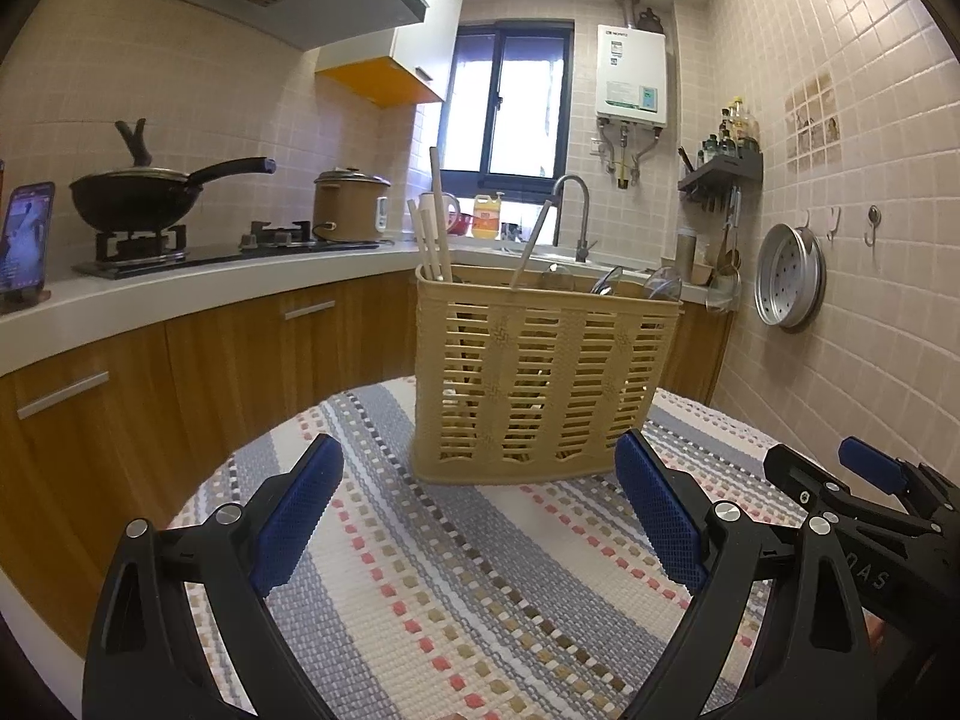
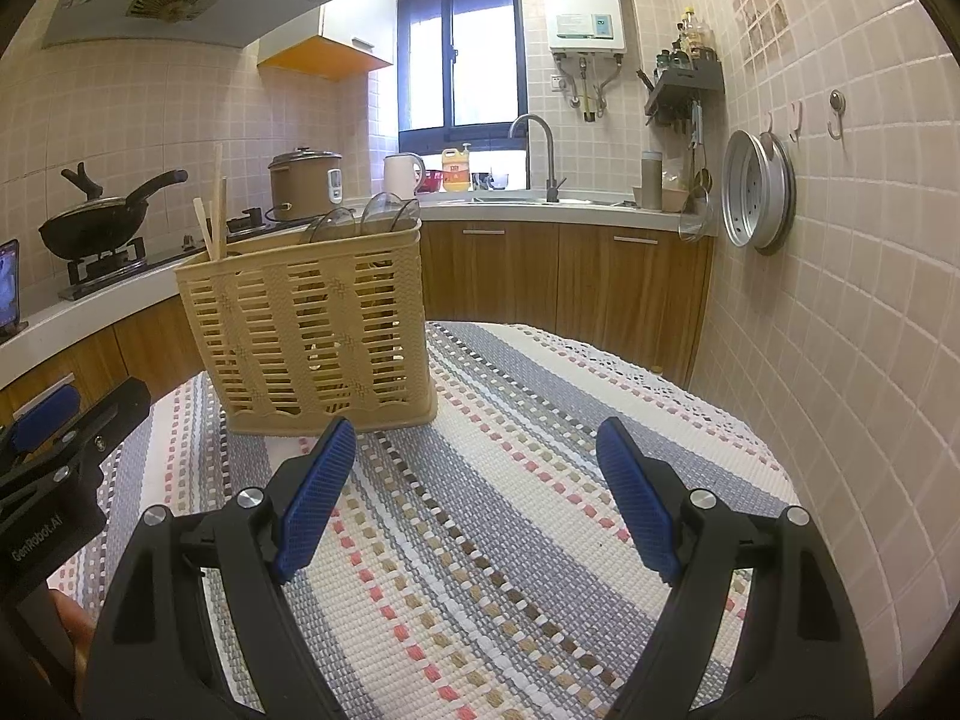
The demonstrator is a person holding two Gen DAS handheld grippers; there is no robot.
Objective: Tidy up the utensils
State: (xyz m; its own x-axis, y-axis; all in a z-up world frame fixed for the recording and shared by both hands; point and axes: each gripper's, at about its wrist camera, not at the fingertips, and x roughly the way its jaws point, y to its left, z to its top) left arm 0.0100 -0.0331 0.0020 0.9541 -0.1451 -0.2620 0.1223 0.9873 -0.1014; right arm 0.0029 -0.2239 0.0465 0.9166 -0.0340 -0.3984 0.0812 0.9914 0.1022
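A tan slatted utensil basket [image 1: 540, 378] stands upright on a round table with a striped woven cloth [image 1: 456, 570]. Pale chopsticks [image 1: 433, 234] stick up from its left end, and spoon bowls [image 1: 606, 281] show above its right end. My left gripper [image 1: 480, 516] is open and empty, just short of the basket's near side. In the right wrist view the basket [image 2: 312, 330] stands ahead to the left, with chopsticks [image 2: 215, 222] and spoons [image 2: 384, 210] in it. My right gripper [image 2: 474, 492] is open and empty over the cloth [image 2: 510, 540], to the basket's right.
The right gripper's body [image 1: 864, 510] shows at the left view's right edge. A kitchen counter [image 1: 180, 294] with a wok [image 1: 138, 198], rice cooker [image 1: 351, 204] and sink tap [image 1: 570, 204] curves behind the table. A phone [image 1: 24, 234] stands at far left. A steamer tray [image 2: 756, 198] hangs on the tiled right wall.
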